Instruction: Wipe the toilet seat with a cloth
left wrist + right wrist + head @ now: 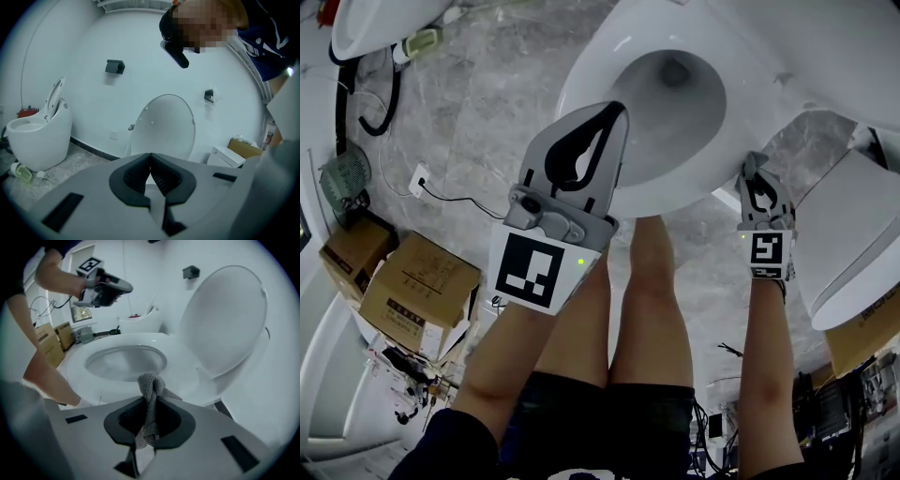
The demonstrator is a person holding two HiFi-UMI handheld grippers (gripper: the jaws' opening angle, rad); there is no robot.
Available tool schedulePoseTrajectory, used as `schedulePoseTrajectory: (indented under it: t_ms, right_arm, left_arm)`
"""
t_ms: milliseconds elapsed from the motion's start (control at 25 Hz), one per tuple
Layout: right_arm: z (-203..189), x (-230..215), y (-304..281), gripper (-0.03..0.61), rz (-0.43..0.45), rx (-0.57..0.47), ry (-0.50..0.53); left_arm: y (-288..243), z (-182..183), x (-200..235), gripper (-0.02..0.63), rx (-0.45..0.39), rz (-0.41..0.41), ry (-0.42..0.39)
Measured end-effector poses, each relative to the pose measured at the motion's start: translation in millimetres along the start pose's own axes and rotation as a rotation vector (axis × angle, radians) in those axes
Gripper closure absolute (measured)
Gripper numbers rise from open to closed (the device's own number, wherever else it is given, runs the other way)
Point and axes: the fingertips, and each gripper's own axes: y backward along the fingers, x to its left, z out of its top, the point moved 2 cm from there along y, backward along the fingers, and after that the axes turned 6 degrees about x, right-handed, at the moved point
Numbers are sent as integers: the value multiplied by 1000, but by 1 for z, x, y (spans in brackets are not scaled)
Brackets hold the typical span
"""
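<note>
L gripper [617, 112] clenched, nothing btwn jaws, up over toilet seat [581, 89] front-left rim. R gripper [753, 161] clamped on grey cloth [150, 383] by seat's right edge; cloth bunch sticks past tips, seat contact unclear.

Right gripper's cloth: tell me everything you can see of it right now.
The cloth is grey, with a coarse, knitted-looking weave, and is bunched into a narrow strip. It is pinched between the fingers of the right gripper. A folded lump stands above the fingertips and a loose tail hangs below them. It shows in front of the white toilet seat; whether it touches the seat cannot be told.
</note>
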Motion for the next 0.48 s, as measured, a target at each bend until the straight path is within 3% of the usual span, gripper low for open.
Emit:
schedulePoseTrajectory:
  t_ms: [80,320,400,480]
  right_arm:
    - [-3,3,0,522,-6,4,-66]
    - [-11,67,8,524,50,3,-242]
    - [-3,96,11,523,123,-12,-224]
    - [7,140,12,522,259,-21,-120]
  left_arm:
    - [1,0,-1,594,0,0,0]
    - [5,1,-2,594,-8,1,-9]
    - [7,0,-3,594,-7,1,-9]
    - [8,-1,-5,594,-5,0,-11]
